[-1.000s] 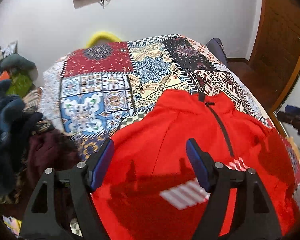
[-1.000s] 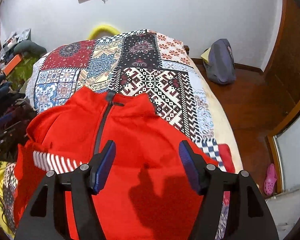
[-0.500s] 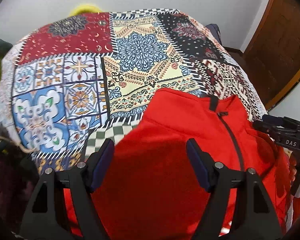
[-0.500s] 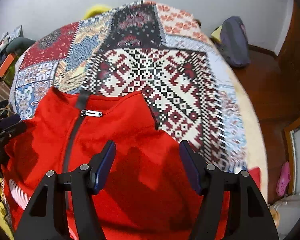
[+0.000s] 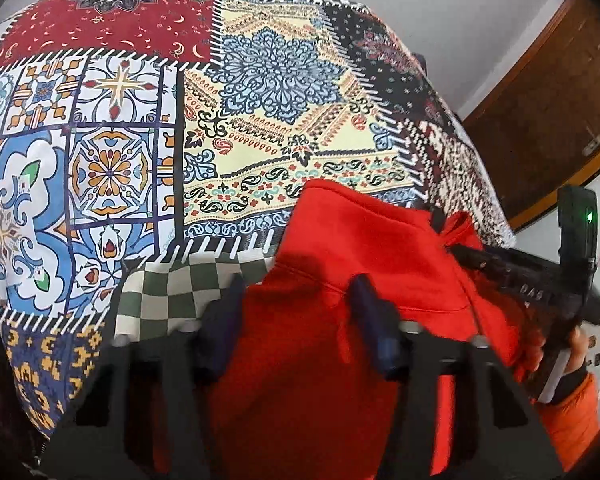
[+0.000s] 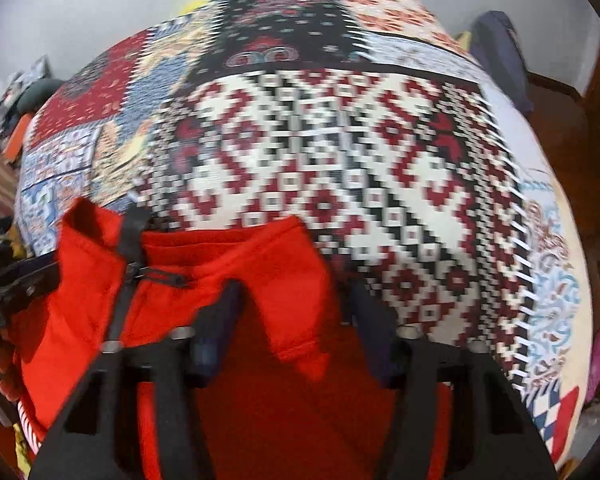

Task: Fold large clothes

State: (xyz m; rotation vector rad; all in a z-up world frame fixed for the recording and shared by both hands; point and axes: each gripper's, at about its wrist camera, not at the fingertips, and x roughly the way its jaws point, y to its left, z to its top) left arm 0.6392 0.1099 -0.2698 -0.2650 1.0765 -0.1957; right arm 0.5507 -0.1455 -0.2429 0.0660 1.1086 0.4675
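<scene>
A red zip-neck sweater (image 5: 364, 248) lies front up on a patchwork bedspread (image 5: 112, 128), collar toward the far side. My left gripper (image 5: 298, 304) is open, low over the sweater's left shoulder near the collar. My right gripper (image 6: 294, 306) is open over the right shoulder; the red collar (image 6: 236, 248) and black zip (image 6: 128, 248) lie just ahead. The right gripper also shows at the right edge of the left wrist view (image 5: 540, 280). Neither holds cloth.
The bedspread (image 6: 340, 140) covers the whole bed beyond the sweater. A dark backpack (image 6: 500, 52) leans by the white wall at the far right. A wooden door (image 5: 540, 92) stands right of the bed. Clutter piles lie off the bed's left side (image 6: 20, 120).
Both grippers have moved forward and down toward the sweater's collar and shoulders. The white-striped part has dropped out of the left view. Both jaws stay open.
</scene>
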